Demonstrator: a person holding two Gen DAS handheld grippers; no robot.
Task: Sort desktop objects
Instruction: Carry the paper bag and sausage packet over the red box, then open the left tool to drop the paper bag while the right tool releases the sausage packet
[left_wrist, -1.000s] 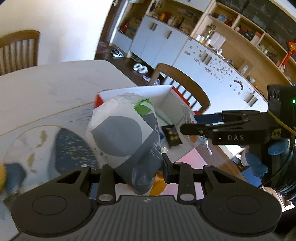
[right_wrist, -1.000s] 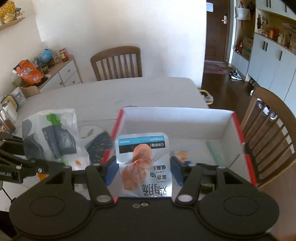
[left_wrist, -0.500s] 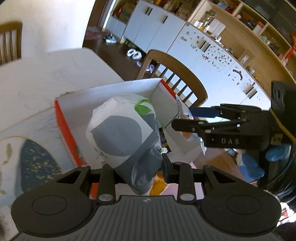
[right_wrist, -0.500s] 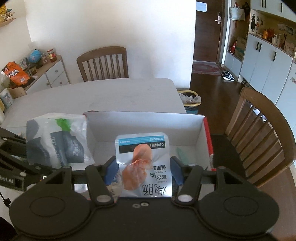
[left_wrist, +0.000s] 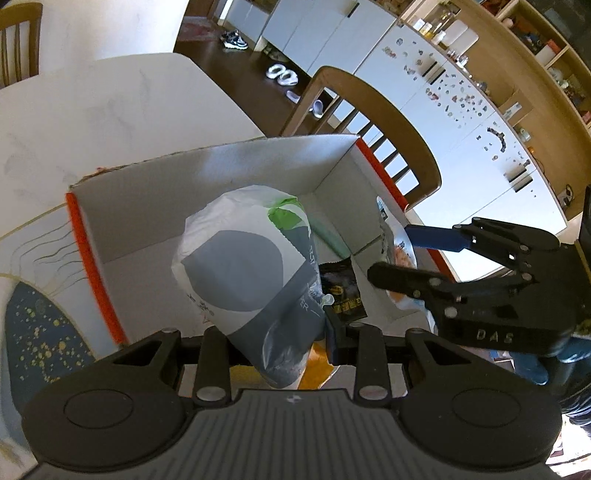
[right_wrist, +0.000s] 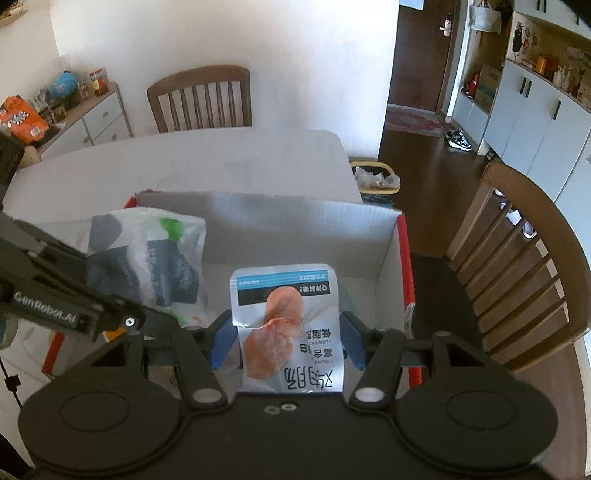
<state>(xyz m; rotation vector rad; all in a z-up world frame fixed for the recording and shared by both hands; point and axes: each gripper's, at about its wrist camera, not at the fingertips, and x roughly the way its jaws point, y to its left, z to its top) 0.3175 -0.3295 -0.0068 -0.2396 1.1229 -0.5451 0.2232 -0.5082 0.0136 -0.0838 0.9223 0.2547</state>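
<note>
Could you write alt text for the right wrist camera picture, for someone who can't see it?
A handheld right gripper clamps a silver snack pouch printed with a pink meat slice, above an open white cardboard box with red edges. At left, the left gripper holds a white and grey plastic bag over the same box, which sits on a pale table.

box (left_wrist: 207, 173): matt white cardboard
bag (left_wrist: 243, 266): crinkled soft plastic
pouch (right_wrist: 288, 325): glossy foil
chair (right_wrist: 517, 266): smooth varnished wood
</note>
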